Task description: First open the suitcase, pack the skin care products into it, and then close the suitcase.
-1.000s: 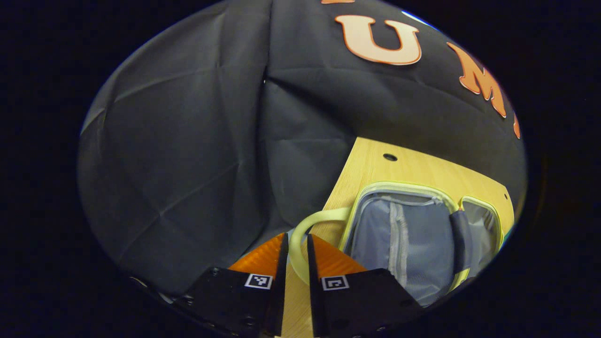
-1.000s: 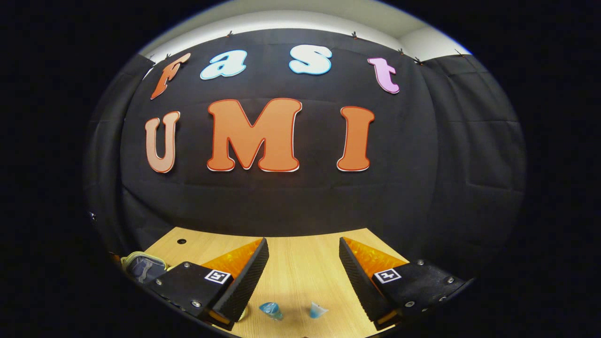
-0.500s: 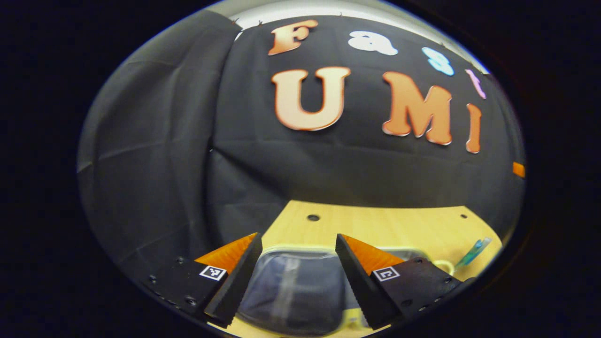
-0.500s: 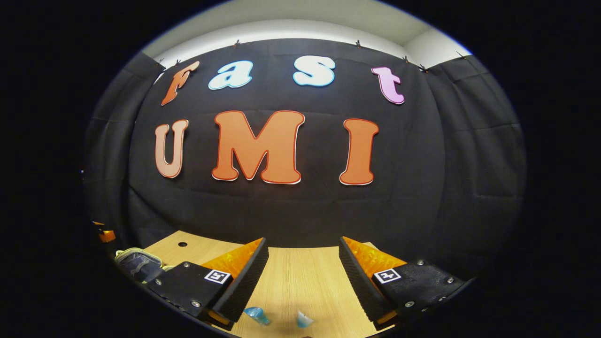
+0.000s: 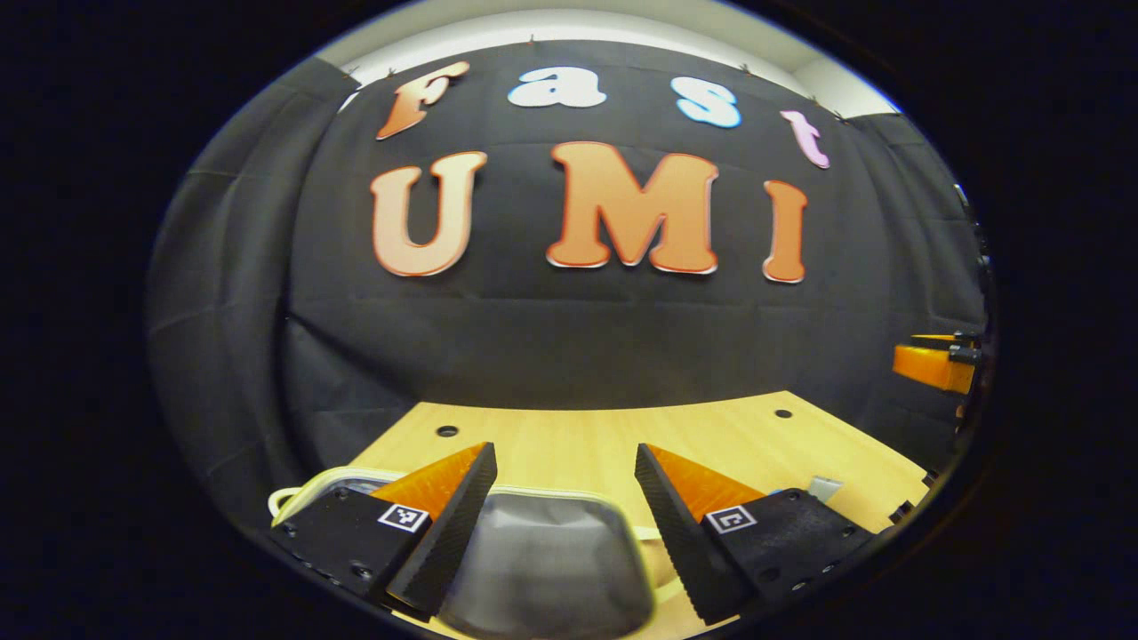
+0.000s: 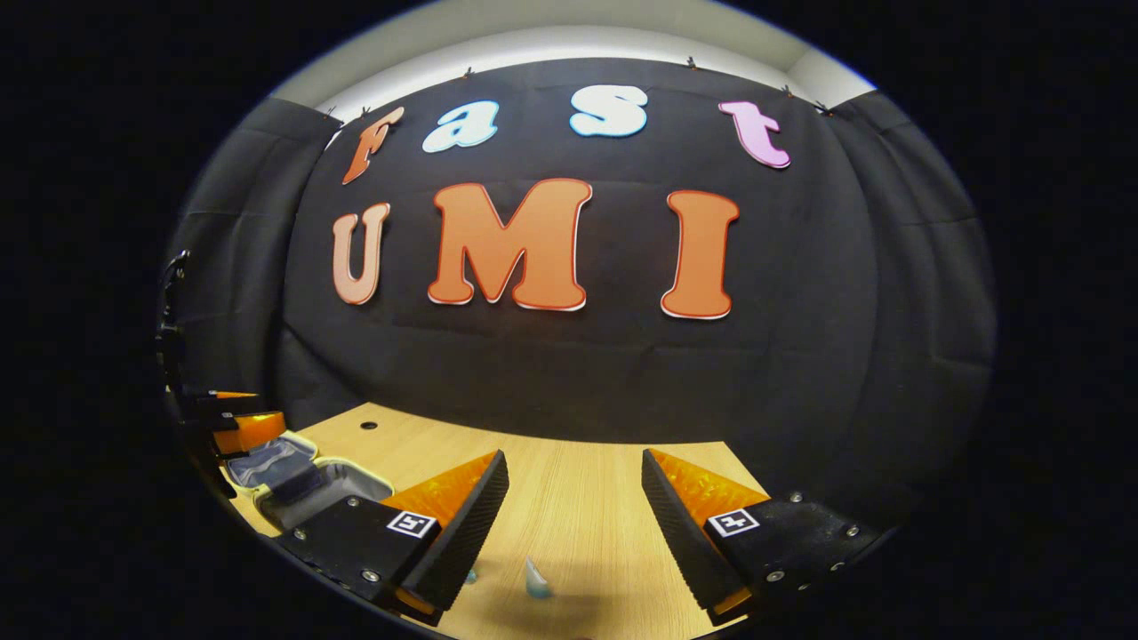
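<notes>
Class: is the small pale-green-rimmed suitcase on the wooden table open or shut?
Open: the pale-green-rimmed suitcase lies spread, with its grey lining showing in both halves.

No readable text on anything here — the small square markers (image 6: pixel 412 524) on the fingers bear patterns, not words.

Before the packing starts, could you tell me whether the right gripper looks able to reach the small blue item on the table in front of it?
Probably yes: the right gripper is open, and the blue item lies on bare table between its fingers with nothing across the way.
</notes>
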Motion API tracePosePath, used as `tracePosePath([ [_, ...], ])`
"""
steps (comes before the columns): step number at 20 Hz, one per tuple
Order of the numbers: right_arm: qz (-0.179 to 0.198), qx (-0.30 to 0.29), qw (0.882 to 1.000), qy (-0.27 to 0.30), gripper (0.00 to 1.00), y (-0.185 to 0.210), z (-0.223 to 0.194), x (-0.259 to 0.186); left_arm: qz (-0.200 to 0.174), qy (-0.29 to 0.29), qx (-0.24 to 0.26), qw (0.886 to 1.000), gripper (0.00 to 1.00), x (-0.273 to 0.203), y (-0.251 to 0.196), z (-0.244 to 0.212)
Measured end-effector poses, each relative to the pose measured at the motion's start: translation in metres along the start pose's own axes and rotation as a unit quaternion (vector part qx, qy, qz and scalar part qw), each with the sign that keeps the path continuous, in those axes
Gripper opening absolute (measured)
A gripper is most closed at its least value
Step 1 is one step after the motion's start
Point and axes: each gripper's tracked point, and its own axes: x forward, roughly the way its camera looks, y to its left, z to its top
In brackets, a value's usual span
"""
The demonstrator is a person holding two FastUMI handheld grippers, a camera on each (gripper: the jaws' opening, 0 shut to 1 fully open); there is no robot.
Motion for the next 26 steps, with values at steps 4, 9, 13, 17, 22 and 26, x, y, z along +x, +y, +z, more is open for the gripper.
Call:
tracePosePath([
  [4, 0.029, -0.010, 0.999, 0.018, 0.95, -0.006, -0.031, 0.006, -0.055, 0.007, -0.007, 0.998, 0.97, 0.000, -0.088, -0.022],
  [9, 0.049, -0.039, 0.998, 0.030, 0.96, -0.001, -0.073, 0.019, -0.113, 0.025, -0.009, 0.993, 0.97, 0.007, -0.161, -0.076],
  [13, 0.081, -0.039, 0.995, 0.033, 0.96, 0.019, -0.106, 0.024, -0.134, 0.065, 0.010, 0.989, 0.97, 0.023, -0.189, -0.141],
  [17, 0.088, -0.057, 0.994, 0.036, 0.96, 0.025, -0.134, 0.032, -0.135, 0.086, 0.013, 0.987, 0.97, 0.045, -0.198, -0.179],
  [22, 0.098, -0.056, 0.992, 0.061, 0.96, 0.027, -0.165, 0.035, -0.140, 0.107, 0.014, 0.984, 0.89, 0.065, -0.208, -0.201],
  [26, 0.108, -0.052, 0.989, 0.084, 0.96, 0.028, -0.188, 0.039, -0.144, 0.130, 0.012, 0.981, 0.56, 0.078, -0.215, -0.216],
])
